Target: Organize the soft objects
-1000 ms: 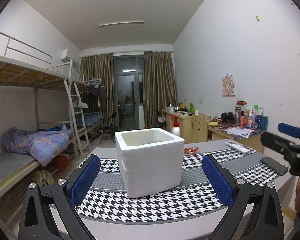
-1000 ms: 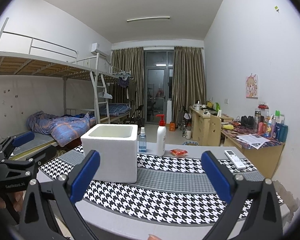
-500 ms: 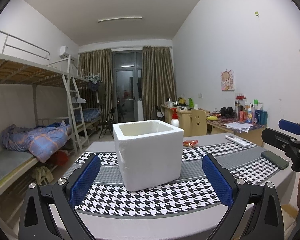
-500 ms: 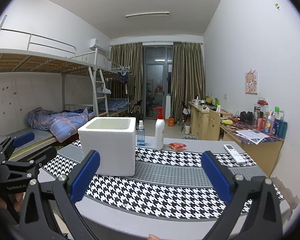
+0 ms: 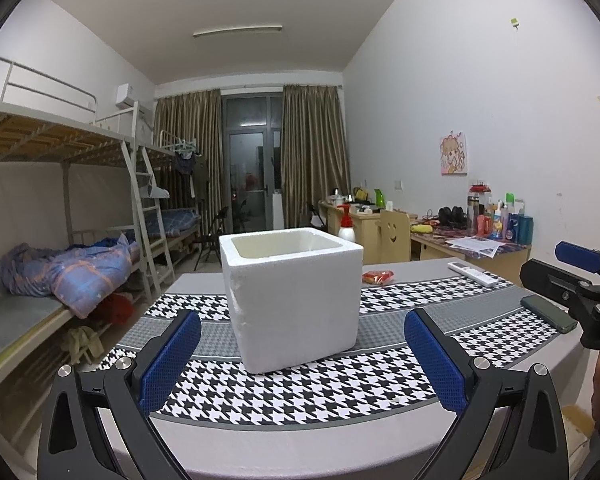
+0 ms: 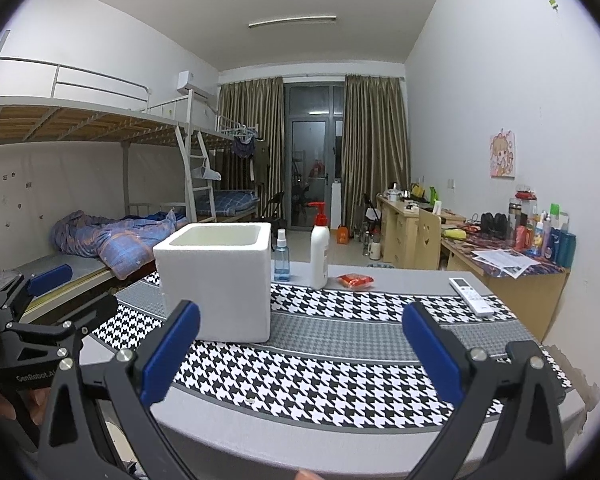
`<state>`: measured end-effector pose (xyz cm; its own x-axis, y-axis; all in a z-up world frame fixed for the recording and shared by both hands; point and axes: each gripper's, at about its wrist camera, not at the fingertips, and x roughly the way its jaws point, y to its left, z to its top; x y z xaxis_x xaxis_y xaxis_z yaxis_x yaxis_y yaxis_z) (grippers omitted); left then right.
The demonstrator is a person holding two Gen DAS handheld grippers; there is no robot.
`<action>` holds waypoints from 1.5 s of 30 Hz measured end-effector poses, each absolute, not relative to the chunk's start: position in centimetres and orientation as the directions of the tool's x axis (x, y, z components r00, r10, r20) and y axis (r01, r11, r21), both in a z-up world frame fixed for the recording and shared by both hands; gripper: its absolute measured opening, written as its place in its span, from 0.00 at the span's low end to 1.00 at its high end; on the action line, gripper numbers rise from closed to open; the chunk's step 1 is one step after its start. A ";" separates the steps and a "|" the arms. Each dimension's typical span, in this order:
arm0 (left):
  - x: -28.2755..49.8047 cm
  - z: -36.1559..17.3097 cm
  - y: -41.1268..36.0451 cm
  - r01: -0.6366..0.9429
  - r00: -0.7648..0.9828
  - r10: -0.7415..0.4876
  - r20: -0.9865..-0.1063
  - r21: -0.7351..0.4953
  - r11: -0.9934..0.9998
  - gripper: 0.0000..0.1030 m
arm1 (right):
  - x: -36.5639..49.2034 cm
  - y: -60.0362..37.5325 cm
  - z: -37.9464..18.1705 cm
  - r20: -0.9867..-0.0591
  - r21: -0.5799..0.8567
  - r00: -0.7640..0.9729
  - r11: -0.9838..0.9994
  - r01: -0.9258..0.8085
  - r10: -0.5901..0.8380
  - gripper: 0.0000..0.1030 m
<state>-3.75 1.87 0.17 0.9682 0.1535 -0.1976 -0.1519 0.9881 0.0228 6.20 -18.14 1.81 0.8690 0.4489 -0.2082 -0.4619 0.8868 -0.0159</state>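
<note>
Both tools, left tool (image 5: 302, 358) and right tool (image 6: 300, 354), hover spread wide and empty at the desk's (image 6: 340, 364) near edge; the light foam box (image 5: 294, 296) (no soft object visible inside) stands mid-desk and could tip if knocked.
</note>
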 end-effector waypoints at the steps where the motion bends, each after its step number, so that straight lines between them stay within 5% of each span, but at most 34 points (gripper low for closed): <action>1: -3.8 0.1 1.9 -0.149 0.968 0.150 -0.199 0.020 0.989 0.99 | 6.2 -18.1 1.7 -0.210 -0.016 0.869 0.887 -0.462 0.449 0.99; 45: -4.9 -1.4 1.4 -0.159 0.968 0.157 -0.194 0.007 0.987 0.99 | 5.6 -18.2 -0.2 -0.230 -0.010 0.872 0.895 -0.446 0.432 0.99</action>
<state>-4.86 1.39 -1.38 0.9684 0.1569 -0.1940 -0.1586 0.9873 0.0071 5.61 -18.20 -0.20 0.8719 0.4323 -0.2299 -0.4462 0.8949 -0.0099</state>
